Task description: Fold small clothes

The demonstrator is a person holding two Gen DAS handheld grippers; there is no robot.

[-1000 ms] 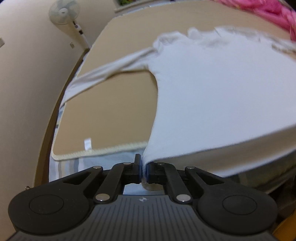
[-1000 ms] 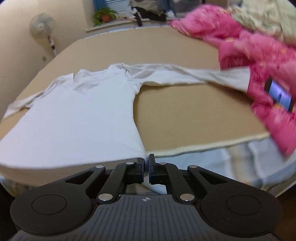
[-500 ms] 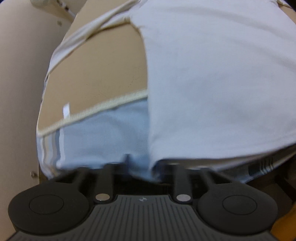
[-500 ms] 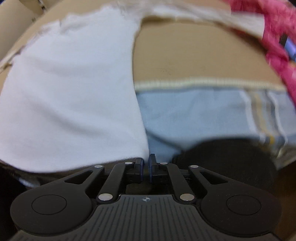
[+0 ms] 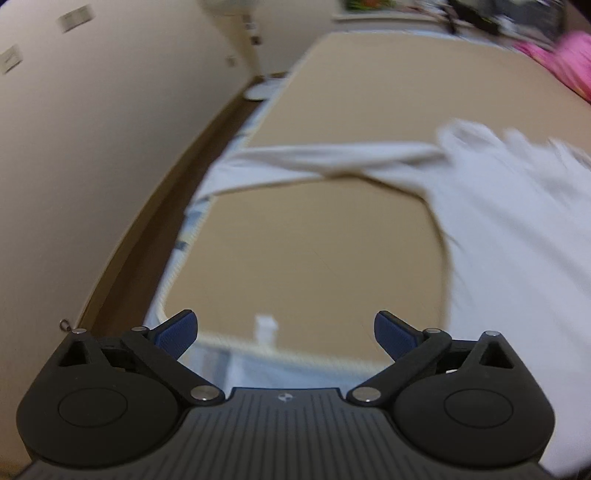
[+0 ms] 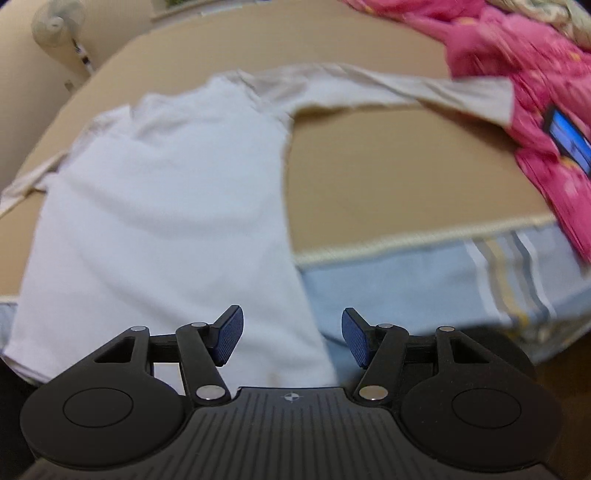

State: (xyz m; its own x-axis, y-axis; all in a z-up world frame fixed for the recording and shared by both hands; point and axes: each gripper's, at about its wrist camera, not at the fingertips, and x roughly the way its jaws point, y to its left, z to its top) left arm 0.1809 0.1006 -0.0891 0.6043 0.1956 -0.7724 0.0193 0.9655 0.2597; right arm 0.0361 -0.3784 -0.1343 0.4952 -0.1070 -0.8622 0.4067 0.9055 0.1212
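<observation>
Tan mat [image 6: 388, 166] over striped sheet [image 6: 424, 280]; fan [image 6: 55, 22] behind.

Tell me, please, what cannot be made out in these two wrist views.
- White shirt: its bottom hem is hidden behind the right hand-held gripper in the right wrist view.
- Same shirt's right half: cut off by the left wrist view's edge, and blurred.
- Screen on the pink bedding: too blurred to identify.

No readable text, label, brand or number shows in either view.
</observation>
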